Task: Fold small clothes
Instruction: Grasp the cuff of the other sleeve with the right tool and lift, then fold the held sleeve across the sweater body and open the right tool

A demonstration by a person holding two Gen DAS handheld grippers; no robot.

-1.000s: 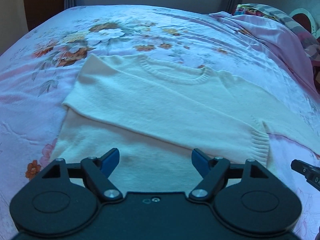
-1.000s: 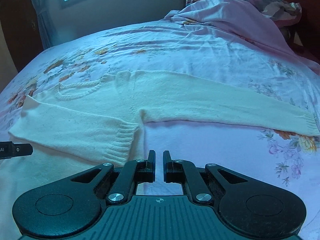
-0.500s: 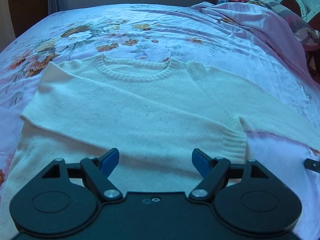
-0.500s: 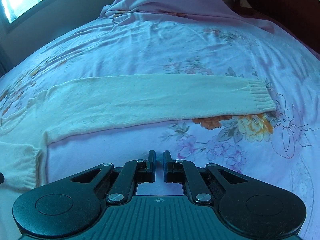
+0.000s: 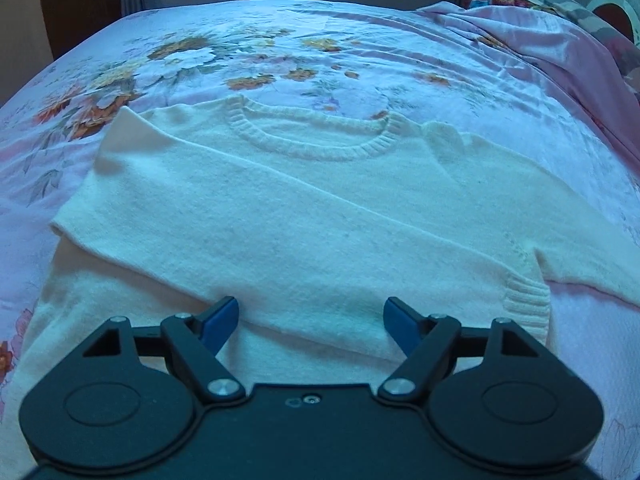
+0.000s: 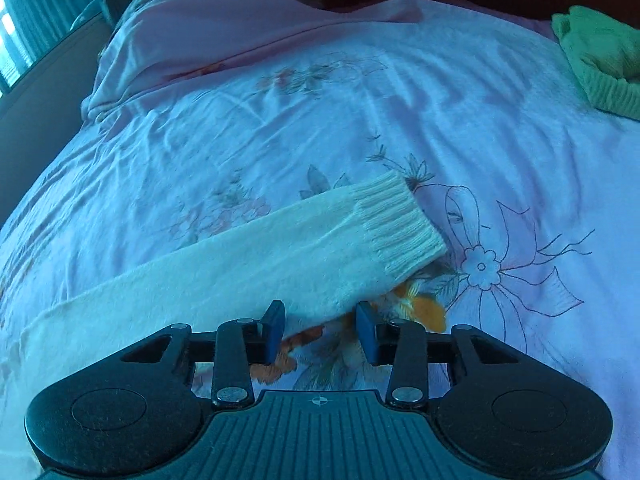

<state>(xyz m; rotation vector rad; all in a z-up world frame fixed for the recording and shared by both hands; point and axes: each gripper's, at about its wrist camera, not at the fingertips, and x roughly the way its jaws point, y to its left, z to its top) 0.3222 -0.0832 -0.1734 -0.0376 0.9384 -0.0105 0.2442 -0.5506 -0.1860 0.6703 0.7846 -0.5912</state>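
Sweater: flat on the bed, one sleeve folded across its chest.
Right tongs: I hold them apart beside the sweater's outstretched sleeve, ready to grasp it.
Left tongs: wide apart, empty, over the sweater's hem.

Bare bedspread beyond sleeve

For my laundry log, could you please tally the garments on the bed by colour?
Cream: 1, the sweater, its one sleeve stretched out near the right claw.
Green: 1, a bunched knit garment.
Total: 2.
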